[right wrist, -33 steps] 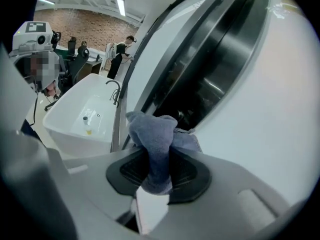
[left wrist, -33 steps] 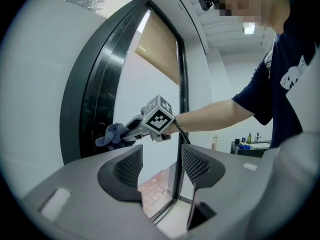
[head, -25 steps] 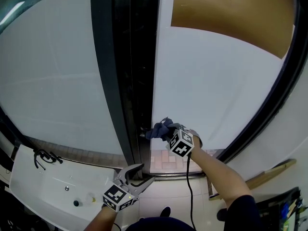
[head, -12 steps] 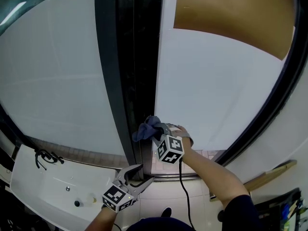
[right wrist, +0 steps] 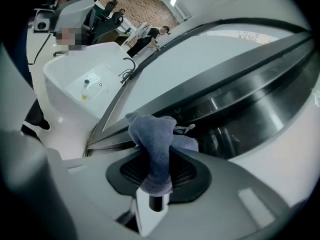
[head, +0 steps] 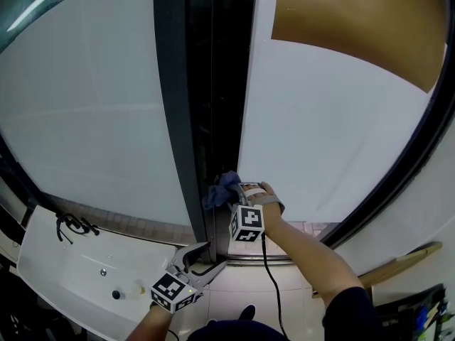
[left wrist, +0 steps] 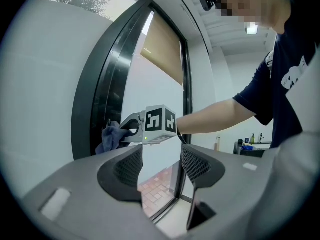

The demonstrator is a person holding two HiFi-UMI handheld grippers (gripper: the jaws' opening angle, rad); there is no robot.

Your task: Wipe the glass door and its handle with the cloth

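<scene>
The blue cloth (head: 221, 188) is pinched in my right gripper (head: 233, 195), which is shut on it and presses it against the dark vertical door frame (head: 213, 84), at the left edge of the white glass door (head: 320, 133). In the right gripper view the cloth (right wrist: 155, 139) bulges up between the jaws, and a small metal handle part (right wrist: 188, 128) shows just beyond it. My left gripper (head: 204, 258) hangs low in front of the door, open and holding nothing. The left gripper view looks past its own jaws (left wrist: 161, 166) at the cloth (left wrist: 112, 137) on the frame.
A white sink (head: 78, 261) with a black faucet (head: 75, 226) stands at lower left. A brown blind (head: 355, 27) covers the door's upper right. A black cable (head: 269, 275) trails from the right gripper. A wooden stick (head: 398, 260) lies at lower right.
My right gripper has moved left with the cloth, from the glass edge onto the dark frame. The left gripper has stayed low and open.
</scene>
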